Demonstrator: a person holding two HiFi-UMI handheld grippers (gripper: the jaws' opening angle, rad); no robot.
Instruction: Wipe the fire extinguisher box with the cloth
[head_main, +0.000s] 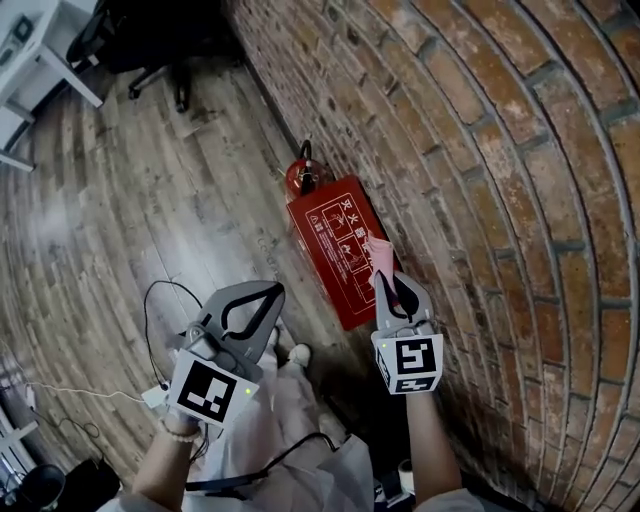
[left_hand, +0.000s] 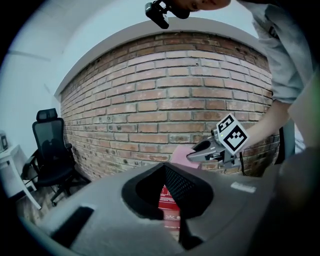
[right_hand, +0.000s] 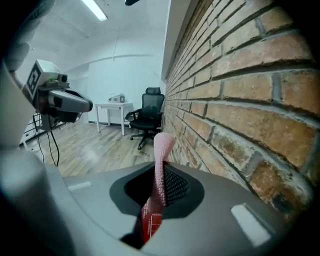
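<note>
In the head view, the box lay at frame centre on the floor, against the brick wall, with an extinguisher at its upper end. The right gripper was over the box's lower right edge. Its jaws were clamped on the pink cloth, which projected beyond the tips. Contact between cloth and box could not be determined. The left gripper, lower left of the box and apart from it, had its jaws pressed together on nothing.
</note>
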